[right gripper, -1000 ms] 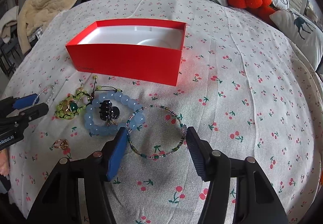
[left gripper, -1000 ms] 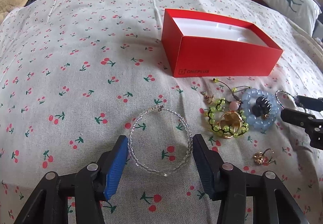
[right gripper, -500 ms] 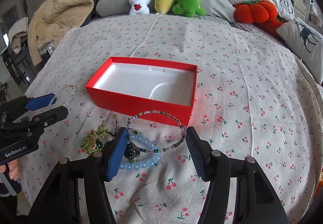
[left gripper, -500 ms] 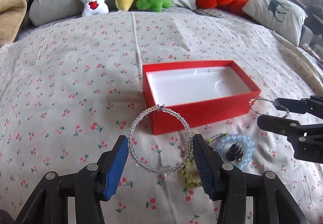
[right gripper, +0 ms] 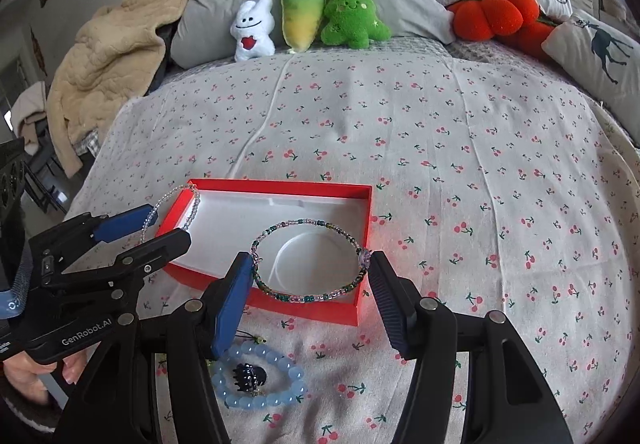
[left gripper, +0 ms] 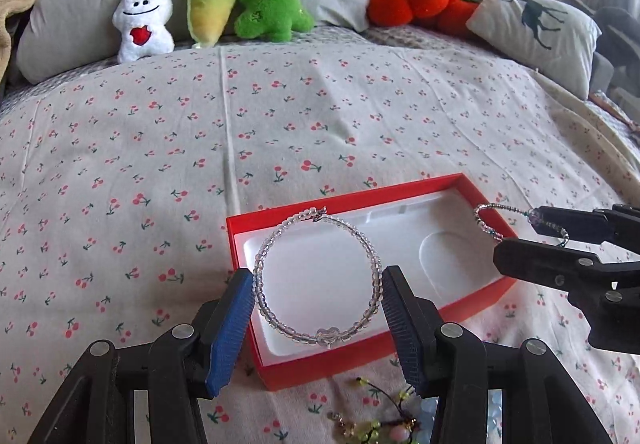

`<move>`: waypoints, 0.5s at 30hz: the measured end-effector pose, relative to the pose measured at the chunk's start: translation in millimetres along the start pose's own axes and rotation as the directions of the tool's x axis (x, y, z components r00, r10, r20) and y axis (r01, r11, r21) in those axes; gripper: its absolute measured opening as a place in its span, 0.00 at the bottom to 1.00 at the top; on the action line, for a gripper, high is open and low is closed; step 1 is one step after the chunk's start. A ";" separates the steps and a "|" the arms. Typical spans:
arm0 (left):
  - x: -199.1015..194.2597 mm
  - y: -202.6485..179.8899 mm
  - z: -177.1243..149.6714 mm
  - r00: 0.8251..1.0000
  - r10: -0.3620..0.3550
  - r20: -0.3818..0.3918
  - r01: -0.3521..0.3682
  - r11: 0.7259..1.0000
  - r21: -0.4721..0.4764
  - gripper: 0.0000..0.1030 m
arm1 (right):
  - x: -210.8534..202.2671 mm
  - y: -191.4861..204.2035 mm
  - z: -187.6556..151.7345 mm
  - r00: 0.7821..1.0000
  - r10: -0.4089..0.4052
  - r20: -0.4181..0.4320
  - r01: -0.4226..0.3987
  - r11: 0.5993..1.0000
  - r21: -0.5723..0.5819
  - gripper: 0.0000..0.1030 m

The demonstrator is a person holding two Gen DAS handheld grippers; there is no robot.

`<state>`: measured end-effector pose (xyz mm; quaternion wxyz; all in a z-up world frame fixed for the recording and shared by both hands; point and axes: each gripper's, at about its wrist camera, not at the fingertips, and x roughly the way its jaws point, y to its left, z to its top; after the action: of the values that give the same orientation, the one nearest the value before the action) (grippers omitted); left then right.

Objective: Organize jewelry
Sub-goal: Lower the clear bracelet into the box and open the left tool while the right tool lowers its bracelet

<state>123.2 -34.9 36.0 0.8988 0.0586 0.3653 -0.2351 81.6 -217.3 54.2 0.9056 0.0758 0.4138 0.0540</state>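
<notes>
The left tool is clamped on a clear bracelet, the ring stretched flat between its two blue pads, with a small clear heart bead at the near side. The bracelet hangs over the left end of the red box, above its white tray and not touching it.

The right tool is clamped on a dark beaded bracelet, the pads pressing its left and right edges. This bracelet hangs over the right end of the same box, above the round recess in the tray. In the left wrist view the right tool comes in from the right, its bracelet poking out past the fingertips over the box's far right corner.

The box sits open on the bed, on a cherry-print sheet. Just in front of it, near the right tool's left finger, lie a pale blue bead bracelet with a black clip inside its ring. A green-yellow beaded piece lies close to the box's near wall, between the left tool's fingers.
</notes>
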 end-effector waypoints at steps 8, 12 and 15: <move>20.6 -6.0 0.5 1.000 0.015 -0.022 -0.014 1.000 0.025 0.58 | 10.7 -5.8 -3.7 1.000 -0.005 -0.018 0.005 1.000 0.018 0.60; 19.1 -10.3 -0.9 0.999 0.023 -0.025 -0.022 0.999 0.043 0.65 | 10.8 -4.8 -2.9 1.000 -0.012 -0.016 0.013 1.000 0.011 0.60; 12.0 -11.2 -1.6 0.999 0.028 -0.025 -0.027 0.998 0.049 0.68 | 11.4 -4.1 -2.0 1.000 -0.016 -0.015 0.017 1.000 0.007 0.60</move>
<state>124.4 -48.8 27.3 0.8956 0.0884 0.3700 -0.2307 87.7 -219.3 43.7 0.9025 0.0754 0.4215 0.0455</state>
